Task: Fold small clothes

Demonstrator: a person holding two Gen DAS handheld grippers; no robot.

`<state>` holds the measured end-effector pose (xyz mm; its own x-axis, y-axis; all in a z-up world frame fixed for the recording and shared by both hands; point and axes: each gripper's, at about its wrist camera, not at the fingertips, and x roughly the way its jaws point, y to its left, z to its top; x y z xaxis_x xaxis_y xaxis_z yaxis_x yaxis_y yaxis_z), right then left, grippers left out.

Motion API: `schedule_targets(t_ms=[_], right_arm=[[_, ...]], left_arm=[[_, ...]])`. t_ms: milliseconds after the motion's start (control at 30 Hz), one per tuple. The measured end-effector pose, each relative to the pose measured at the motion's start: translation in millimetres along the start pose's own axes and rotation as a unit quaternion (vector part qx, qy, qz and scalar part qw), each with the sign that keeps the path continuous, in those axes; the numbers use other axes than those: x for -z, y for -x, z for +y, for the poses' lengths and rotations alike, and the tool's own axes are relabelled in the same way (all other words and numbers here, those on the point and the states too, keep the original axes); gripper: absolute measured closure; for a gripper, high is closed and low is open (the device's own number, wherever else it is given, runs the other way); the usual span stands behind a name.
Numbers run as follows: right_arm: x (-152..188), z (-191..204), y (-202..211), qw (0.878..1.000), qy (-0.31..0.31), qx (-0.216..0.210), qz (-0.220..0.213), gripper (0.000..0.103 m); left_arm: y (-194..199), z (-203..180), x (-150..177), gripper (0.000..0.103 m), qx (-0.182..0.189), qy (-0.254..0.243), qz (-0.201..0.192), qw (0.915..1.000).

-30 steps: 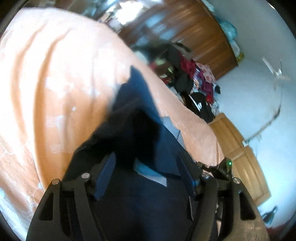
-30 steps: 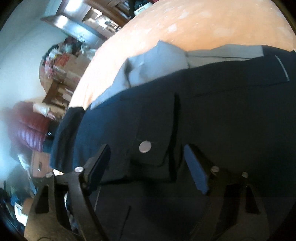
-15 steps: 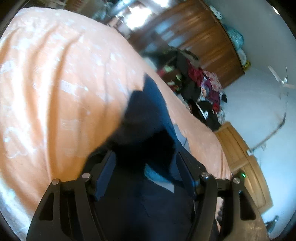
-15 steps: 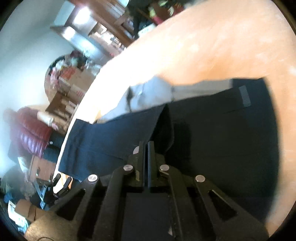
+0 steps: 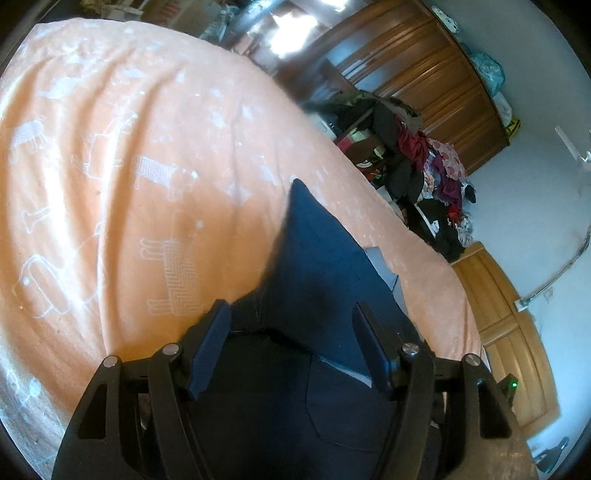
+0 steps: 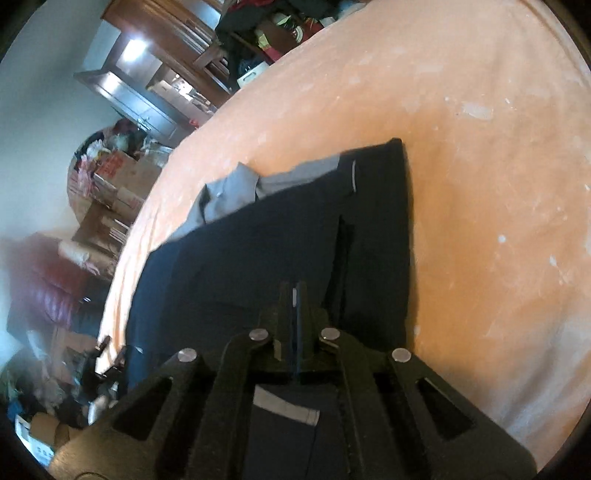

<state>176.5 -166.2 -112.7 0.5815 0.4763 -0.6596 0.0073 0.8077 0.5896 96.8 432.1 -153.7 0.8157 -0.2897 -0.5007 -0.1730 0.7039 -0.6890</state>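
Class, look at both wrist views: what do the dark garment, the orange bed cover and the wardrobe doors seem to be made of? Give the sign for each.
Dark navy garment: matte woven cloth, likely cotton or a blend; it creases and shows stitched seams. Orange bed cover: soft printed fabric with wrinkles and pale animal outlines. Wardrobe doors: brown wood or veneer, slightly glossy, panelled.

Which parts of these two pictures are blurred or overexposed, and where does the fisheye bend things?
Left wrist view: glare from a window washes out the top; the bedspread bulges like a dome. Right wrist view: the red sofa at left is blurred; the dark shorts show little detail.
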Motion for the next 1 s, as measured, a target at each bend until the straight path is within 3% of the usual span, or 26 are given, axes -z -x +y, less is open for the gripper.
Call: schedule_targets(t_ms=[67,133,167,233,400,467,500,533,567,600,667,733,867,933,1000], right_arm=[[4,2,7,1.000,0.003,0.005,-0.012,0.098],[7,-1,14,1.000,-0.002,0.003,-0.023,0.085],[9,-4,16,1.000,-0.009,0.004,-0.028,0.080],[15,-12,17,0.999,-0.023,0.003,-0.027,0.072],[33,-31,10,0.998,-0.065,-0.003,-0.020,0.072],[37,-29,8,0.998,-0.067,-0.006,-0.019,0.072],[38,-26,9,0.998,-0.063,-0.006,-0.017,0.072],[38,-21,9,0.998,-0.056,-0.004,-0.014,0.072],[37,-13,10,0.999,-0.044,-0.001,-0.011,0.072],[36,-5,11,1.000,-0.029,-0.001,-0.010,0.072],[31,29,12,1.000,0.025,-0.008,-0.009,0.072],[28,65,5,0.997,0.070,-0.028,-0.006,0.071],[20,158,-52,0.978,0.158,-0.130,0.049,0.067],[22,190,-88,0.967,0.181,-0.157,0.083,0.067],[27,222,-130,0.955,0.204,-0.176,0.126,0.067]], left_arm=[[4,-10,0,0.030,-0.005,-0.016,0.009,0.9998],[-2,-24,3,0.030,-0.049,-0.052,0.045,0.9964],[-4,-31,6,0.030,-0.051,-0.068,0.066,0.9943],[-5,-42,12,0.031,-0.038,-0.089,0.095,0.9908],[-34,-57,17,0.032,-0.007,-0.127,0.177,0.9760],[-44,-58,9,0.032,-0.031,-0.147,0.170,0.9739],[-48,-52,1,0.035,-0.064,-0.150,0.152,0.9749],[-48,-45,-6,0.044,-0.078,-0.140,0.136,0.9776],[-46,-39,-9,0.061,-0.082,-0.128,0.127,0.9802],[-43,-24,-13,0.069,-0.069,-0.094,0.123,0.9855],[-38,-11,-11,0.069,-0.041,-0.067,0.124,0.9892],[-34,-8,-10,0.069,-0.040,-0.061,0.118,0.9903],[-33,-12,-7,0.062,-0.048,-0.081,0.114,0.9890],[-33,-17,-6,0.057,-0.041,-0.075,0.119,0.9892],[-31,-23,-5,0.043,-0.031,-0.076,0.126,0.9886]])
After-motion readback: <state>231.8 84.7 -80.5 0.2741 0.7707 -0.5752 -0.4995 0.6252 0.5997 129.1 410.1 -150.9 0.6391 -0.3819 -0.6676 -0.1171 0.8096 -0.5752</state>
